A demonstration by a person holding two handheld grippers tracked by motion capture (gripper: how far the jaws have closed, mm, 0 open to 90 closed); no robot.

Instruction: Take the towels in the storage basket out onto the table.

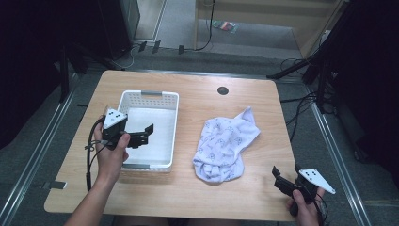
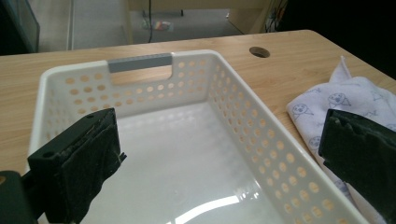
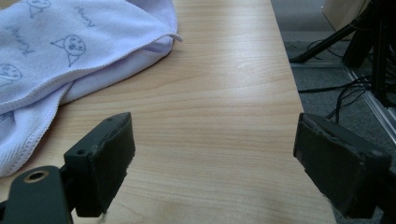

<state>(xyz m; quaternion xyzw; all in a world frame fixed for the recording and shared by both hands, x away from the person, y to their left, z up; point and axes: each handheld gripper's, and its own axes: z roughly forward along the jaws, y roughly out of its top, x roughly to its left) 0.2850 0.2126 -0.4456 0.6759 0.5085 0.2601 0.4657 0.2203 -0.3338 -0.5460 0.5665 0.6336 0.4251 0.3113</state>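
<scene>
Wooden table (image 1: pixel 197 188), grey floor around it.
You have one basket (image 1: pixel 175 123), one cloth (image 1: pixel 226 141); left gripper (image 1: pixel 145 134) and right gripper (image 1: pixel 286 175) are both wide open, holding nothing.

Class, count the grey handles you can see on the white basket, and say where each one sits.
2. One grey handle is on the far end of the white basket; the other grey handle is on the near end, beside the left hand.

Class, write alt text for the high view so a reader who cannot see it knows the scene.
A crumpled white printed cloth lies on a wooden table beside an empty white perforated basket. A person's left tongs hover open over the basket; the right tongs sit open near the table's front right corner.
</scene>
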